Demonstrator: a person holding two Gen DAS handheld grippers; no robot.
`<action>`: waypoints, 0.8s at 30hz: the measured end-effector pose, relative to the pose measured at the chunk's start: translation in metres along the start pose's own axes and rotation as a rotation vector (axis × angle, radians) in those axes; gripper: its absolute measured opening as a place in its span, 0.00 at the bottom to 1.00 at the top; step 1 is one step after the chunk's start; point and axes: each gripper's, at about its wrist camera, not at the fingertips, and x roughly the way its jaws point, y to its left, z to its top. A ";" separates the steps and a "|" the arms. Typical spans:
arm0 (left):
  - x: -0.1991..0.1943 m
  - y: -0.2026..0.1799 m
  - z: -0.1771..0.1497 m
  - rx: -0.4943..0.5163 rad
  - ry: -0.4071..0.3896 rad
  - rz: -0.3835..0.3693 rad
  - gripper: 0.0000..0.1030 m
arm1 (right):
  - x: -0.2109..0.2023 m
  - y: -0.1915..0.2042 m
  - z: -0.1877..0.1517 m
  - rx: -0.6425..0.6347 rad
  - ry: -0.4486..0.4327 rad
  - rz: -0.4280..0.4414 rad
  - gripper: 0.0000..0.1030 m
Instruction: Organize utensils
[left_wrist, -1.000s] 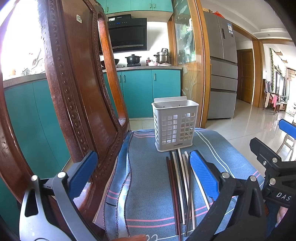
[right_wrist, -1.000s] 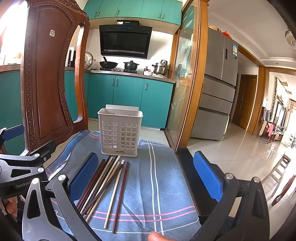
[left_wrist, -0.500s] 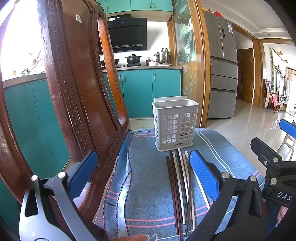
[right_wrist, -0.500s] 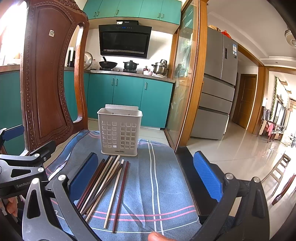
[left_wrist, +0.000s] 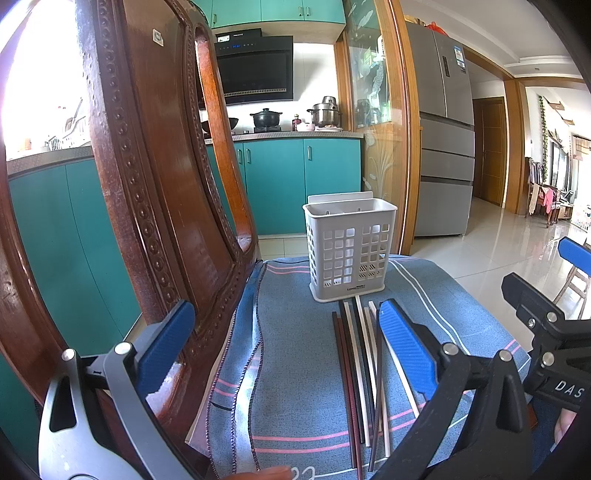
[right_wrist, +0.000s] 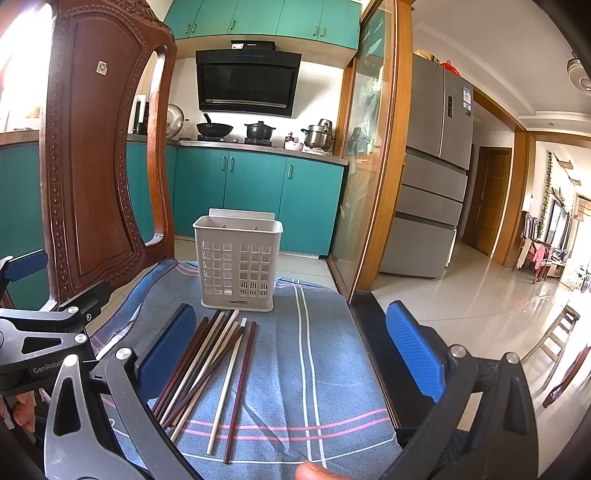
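Both grippers, left (left_wrist: 284, 354) and right (right_wrist: 291, 354), are held level above the cloth (right_wrist: 325, 332), fingers spread apart and empty. The chopsticks (right_wrist: 218, 362) are laid before the basket (right_wrist: 238, 266).

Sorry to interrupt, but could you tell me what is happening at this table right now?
A person holds a two-finger gripper in each hand above a blue striped cloth. A bunch of chopsticks, dark and pale, lies loose on the cloth just in front of a white perforated utensil holder, which looks empty. The left gripper and the right gripper are both open and hold nothing. No chopstick has been picked up yet, so the sorting has not started.
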 end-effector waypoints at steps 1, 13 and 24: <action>0.000 0.000 0.000 0.000 0.000 -0.001 0.97 | 0.000 -0.001 0.000 0.000 0.000 -0.001 0.98; 0.001 0.003 -0.001 -0.002 0.000 -0.002 0.97 | -0.002 -0.002 0.001 0.003 -0.003 0.000 0.98; 0.000 0.003 -0.001 0.000 0.001 -0.001 0.97 | -0.005 -0.004 0.002 0.006 -0.005 -0.004 0.98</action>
